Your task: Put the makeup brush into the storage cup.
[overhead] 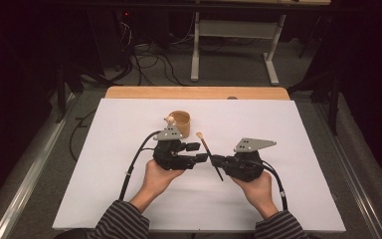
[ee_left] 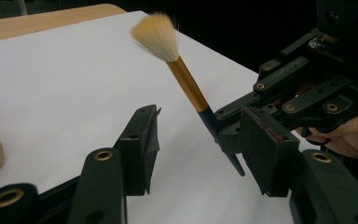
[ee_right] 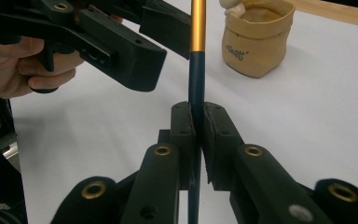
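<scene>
My right gripper (ee_right: pixel 195 122) was clamped on the dark lower handle of the brush (ee_left: pixel 186 84), which stood tilted above the white table (overhead: pixel 258 199), its pale bristles uppermost and its gold band above my jaws. My left gripper (ee_left: pixel 200 140) hung wide open just beside it, one jaw either side of the handle, gripping nothing. Behind them sat the tan pouch (ee_right: pixel 256 39), open at the top, a small pale thing at its rim that I could not make out.
</scene>
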A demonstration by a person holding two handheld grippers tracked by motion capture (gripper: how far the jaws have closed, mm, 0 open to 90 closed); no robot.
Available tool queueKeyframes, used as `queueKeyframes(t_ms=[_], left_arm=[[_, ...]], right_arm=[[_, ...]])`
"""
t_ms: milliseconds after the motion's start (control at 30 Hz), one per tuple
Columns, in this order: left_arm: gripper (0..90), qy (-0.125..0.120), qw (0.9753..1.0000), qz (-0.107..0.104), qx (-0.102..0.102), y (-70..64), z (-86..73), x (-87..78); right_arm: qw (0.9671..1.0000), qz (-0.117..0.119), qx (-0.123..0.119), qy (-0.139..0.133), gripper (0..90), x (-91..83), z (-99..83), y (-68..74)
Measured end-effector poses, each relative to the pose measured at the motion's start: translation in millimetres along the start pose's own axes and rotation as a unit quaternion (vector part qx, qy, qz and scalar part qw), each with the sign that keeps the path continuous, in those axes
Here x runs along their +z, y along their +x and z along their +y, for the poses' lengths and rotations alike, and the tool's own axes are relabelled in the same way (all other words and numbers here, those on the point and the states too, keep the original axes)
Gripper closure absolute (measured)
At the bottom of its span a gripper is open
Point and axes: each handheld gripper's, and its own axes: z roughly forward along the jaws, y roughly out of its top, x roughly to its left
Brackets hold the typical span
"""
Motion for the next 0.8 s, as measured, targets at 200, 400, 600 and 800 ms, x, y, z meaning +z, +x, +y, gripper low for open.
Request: queueKeyframes(t_ms=[200,400,600,800], left_arm=[[52.3,0.0,1.0,-0.008,0.001,-2.3,1.3,5.1],[53.6,-0.005,1.0,-0.006,0.004,-5.6,3.1,8.6],[57.7,-0.006,0.9999,-0.011,0.002,-6.5,3.5,10.7],[62.7,-0.008,0.9999,-0.013,0.0,-5.3,3.6,12.2]], right_arm=[[1.0,0.0,-0.004,-0.002,85.5,0.3,0.6,1.1],[1.0,0.001,-0.005,0.001,85.5,3.1,-0.3,2.6],[1.0,0.0,-0.007,-0.004,85.5,2.4,0.2,4.1],[1.0,0.0,-0.008,-0.004,85.5,3.8,-0.6,4.3]])
